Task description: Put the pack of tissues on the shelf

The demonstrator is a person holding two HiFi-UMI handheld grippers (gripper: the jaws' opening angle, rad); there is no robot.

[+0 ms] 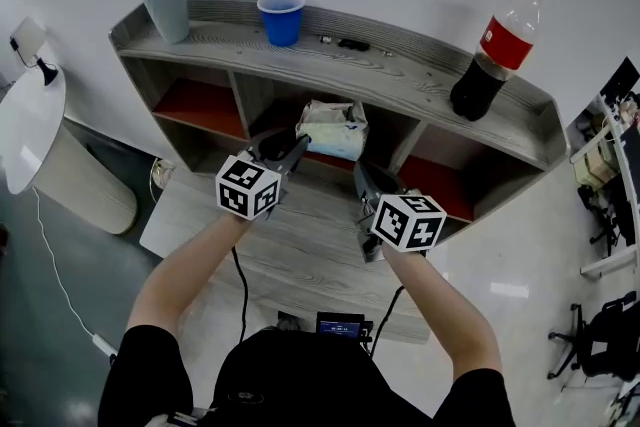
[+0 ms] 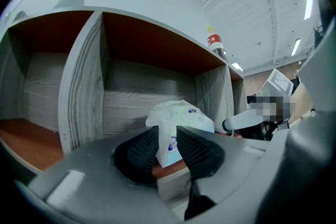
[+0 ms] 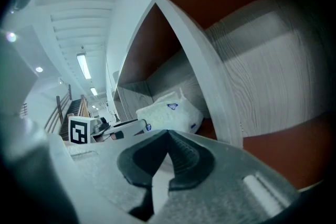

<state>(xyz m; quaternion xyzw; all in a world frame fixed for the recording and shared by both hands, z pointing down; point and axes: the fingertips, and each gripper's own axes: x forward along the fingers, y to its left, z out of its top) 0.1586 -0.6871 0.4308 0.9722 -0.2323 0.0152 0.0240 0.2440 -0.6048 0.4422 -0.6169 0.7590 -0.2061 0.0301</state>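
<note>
The pack of tissues [image 1: 335, 130] is white and crinkled and lies in the middle compartment of the grey wooden shelf [image 1: 330, 65], on its red floor. My left gripper [image 1: 290, 147] reaches into that compartment from the front. In the left gripper view the pack [image 2: 181, 118] has its near end between the parted jaws of the left gripper [image 2: 167, 136], and the pads seem not to squeeze it. My right gripper [image 1: 362, 177] hangs just right of the pack, in front of the divider. The right gripper view shows this gripper [image 3: 168, 136] shut and empty, with the pack [image 3: 170, 111] beyond it.
On the shelf's top stand a teal cup [image 1: 167, 7], a blue cup [image 1: 281, 19] and a cola bottle [image 1: 497, 47], with small dark items [image 1: 345, 43] between them. A wooden platform [image 1: 300, 245] lies under my arms. A white round table [image 1: 30, 120] is at the left.
</note>
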